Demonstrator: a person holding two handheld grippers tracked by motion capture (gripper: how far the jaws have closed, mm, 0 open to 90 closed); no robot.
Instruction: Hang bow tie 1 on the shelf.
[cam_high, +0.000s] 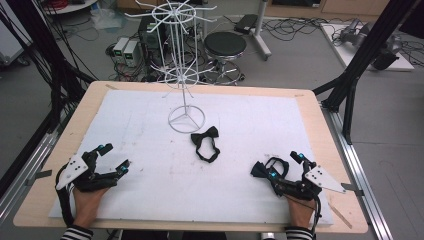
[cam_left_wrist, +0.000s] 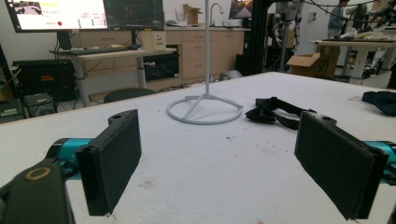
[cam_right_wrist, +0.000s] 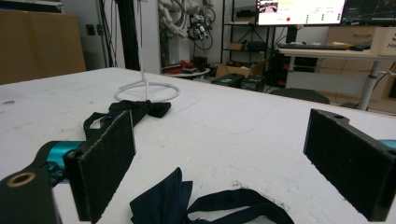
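Note:
A black bow tie (cam_high: 206, 142) with its strap looped lies mid-table, just in front of the white wire stand's ring base (cam_high: 185, 120). A second, dark navy bow tie (cam_high: 267, 167) lies at the front right. My right gripper (cam_high: 285, 166) rests low over it, open. In the right gripper view the navy bow tie (cam_right_wrist: 163, 200) sits on the mat between the wide-apart jaws, nearer the left one, and no pad touches it. My left gripper (cam_high: 116, 156) rests at the front left, open, with bare mat between its jaws (cam_left_wrist: 219, 163).
The tall white wire stand (cam_high: 181, 50) rises at the table's back middle with bare hooks. A white mat (cam_high: 150, 190) covers most of the wooden table (cam_high: 320, 130). Black frame posts, cables and a stool stand beyond the far edge.

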